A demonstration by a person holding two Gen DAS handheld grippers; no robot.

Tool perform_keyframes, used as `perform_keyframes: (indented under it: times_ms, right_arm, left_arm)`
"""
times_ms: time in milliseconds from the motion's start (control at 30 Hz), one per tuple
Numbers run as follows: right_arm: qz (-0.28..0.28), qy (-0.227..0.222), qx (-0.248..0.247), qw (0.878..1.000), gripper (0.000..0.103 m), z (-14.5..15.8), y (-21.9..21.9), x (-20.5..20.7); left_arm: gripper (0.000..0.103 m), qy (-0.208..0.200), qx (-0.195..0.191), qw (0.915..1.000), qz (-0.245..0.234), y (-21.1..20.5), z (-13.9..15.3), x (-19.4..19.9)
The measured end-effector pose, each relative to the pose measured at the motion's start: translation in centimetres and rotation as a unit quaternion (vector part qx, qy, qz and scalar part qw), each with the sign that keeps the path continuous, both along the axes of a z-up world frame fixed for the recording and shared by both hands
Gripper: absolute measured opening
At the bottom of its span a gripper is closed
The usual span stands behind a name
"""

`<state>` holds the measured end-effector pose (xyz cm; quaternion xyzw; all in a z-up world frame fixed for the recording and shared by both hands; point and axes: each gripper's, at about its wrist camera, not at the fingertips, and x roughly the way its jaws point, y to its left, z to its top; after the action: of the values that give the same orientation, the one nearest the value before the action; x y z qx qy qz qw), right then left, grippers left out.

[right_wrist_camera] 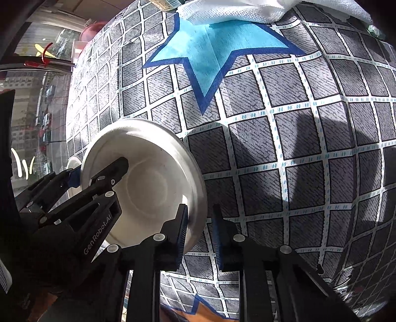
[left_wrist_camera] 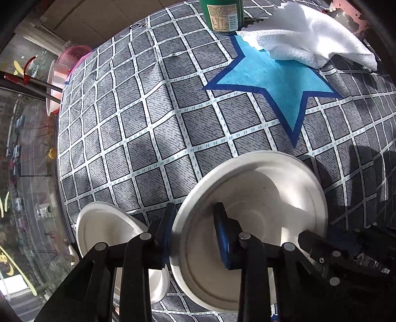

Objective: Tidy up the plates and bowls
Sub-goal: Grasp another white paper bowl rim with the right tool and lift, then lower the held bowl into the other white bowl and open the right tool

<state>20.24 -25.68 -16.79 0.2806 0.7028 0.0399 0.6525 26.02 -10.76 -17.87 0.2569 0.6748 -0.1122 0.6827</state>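
1. On the grey checked tablecloth with its blue star, a white bowl sits near the front edge, and both grippers meet at it.
2. Left gripper straddles the bowl's left rim, one blue pad outside the wall and one inside, pinching the rim.
3. Right gripper has one pad against the inside of the bowl's right rim in its own view; the other pad stands just outside the rim with a sliver of gap, so whether it truly pinches I cannot tell.
4. A second white dish, a plate, lies just left of the bowl, partly hidden behind the left gripper's arms.
5. Farther back, a green can stands beside a crumpled white towel, which overlaps the star's upper point.
6. A pink basin shows beyond the table's left side.
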Motion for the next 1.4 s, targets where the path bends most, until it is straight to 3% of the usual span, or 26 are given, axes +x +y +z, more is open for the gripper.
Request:
perform_keyframes:
  times_ms: [200, 400, 733, 900, 1000, 1167, 1400]
  right_arm:
    - [0.029, 0.014, -0.014, 0.999, 0.019, -0.7, 0.5, -1.4]
    - [0.092, 0.026, -0.038, 0.995, 0.019, -0.7, 3.0, -5.3]
    - [0.177, 0.042, -0.057, 0.982, 0.019, -0.5, 10.8, -10.9]
    - [0.212, 0.035, -0.078, 0.974, 0.019, -0.1, 14.6, -12.3]
    - [0.218, 0.033, -0.079, 0.972, 0.019, 0.2, 16.6, -12.1]
    - [0.213, 0.025, -0.083, 0.973, 0.019, 1.4, 17.2, -13.6]
    - [0.183, 0.009, -0.086, 0.979, 0.019, 3.5, 14.1, -15.0]
  left_arm:
    - [0.032, 0.008, -0.013, 0.9999, 0.004, -0.5, 0.5, -3.6]
    - [0.032, 0.028, -0.024, 0.9991, 0.023, 1.0, 0.1, -9.4]
    - [0.033, 0.060, -0.037, 0.9908, 0.116, 6.6, 0.1, -17.1]
    - [0.035, 0.088, -0.047, 0.9815, 0.163, 8.9, -0.1, -19.1]
    - [0.035, 0.091, -0.054, 0.9788, 0.175, 9.9, 0.1, -20.0]
    - [0.035, 0.076, -0.061, 0.9823, 0.160, 10.1, 1.6, -20.9]
    - [0.035, 0.054, -0.080, 0.9843, 0.148, 8.3, 4.7, -21.2]
